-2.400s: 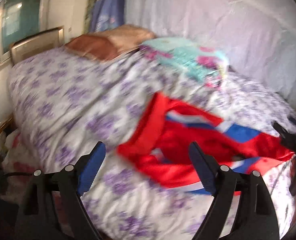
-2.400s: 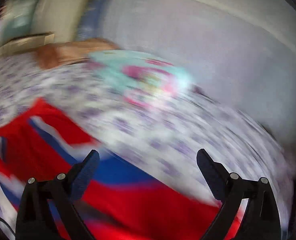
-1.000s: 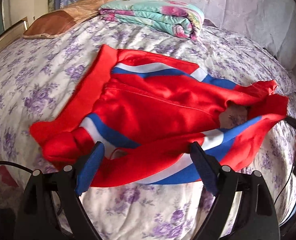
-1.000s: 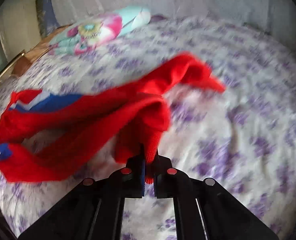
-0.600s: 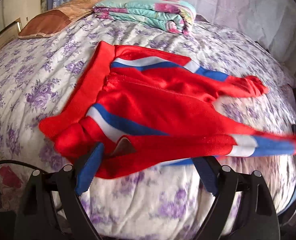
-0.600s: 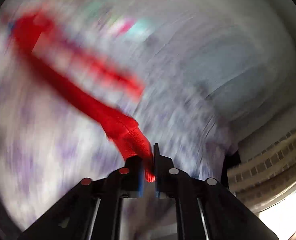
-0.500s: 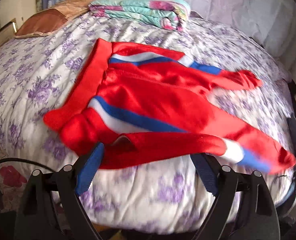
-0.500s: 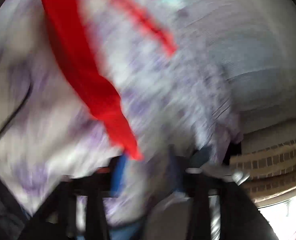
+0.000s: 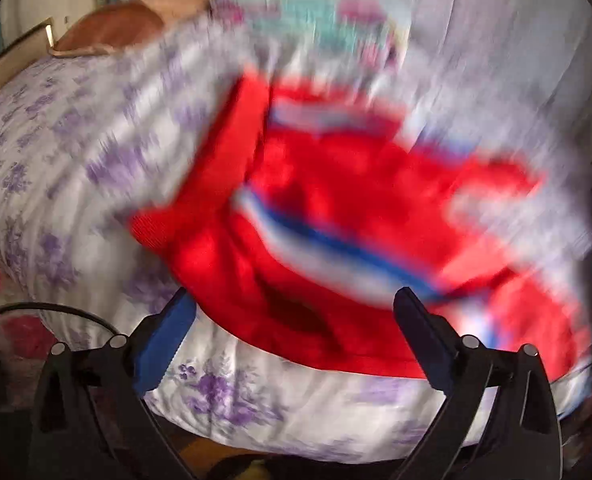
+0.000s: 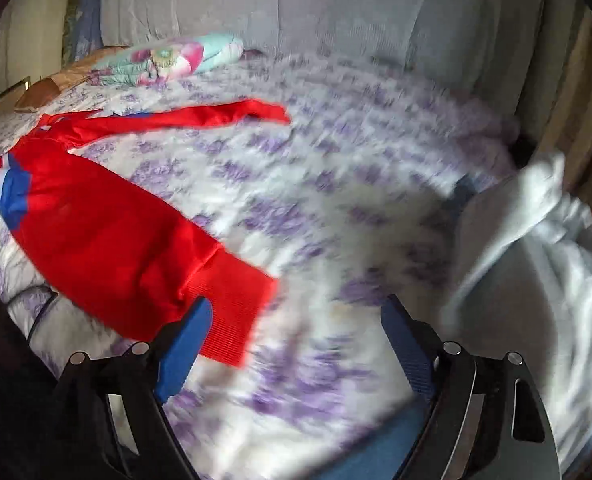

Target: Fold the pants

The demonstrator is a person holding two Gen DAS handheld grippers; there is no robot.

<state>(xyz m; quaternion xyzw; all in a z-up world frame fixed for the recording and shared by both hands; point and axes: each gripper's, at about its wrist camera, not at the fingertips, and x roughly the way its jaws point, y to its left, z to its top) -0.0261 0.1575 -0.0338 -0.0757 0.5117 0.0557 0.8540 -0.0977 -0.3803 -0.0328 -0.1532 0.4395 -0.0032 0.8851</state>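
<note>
**Legs laid out, both tools free**

I've got the red pants [image 10: 107, 236] spread on the floral bedspread [image 10: 336, 184], nothing folded yet. My right gripper [image 10: 296, 332] is spread wide and holds nothing; the ribbed cuff [image 10: 231, 312] of the near leg lies just beside its left finger, at about 9 o'clock. The other leg stretches off toward 11 o'clock. My left gripper [image 9: 291, 324] is likewise spread and empty, with the waist end of the pants straight ahead at 12 o'clock, though that view is badly smeared. I judge this the straightening stage. Next I'd need to pinch the far leg's cuff and bring it alongside the near one before any fold.
</note>
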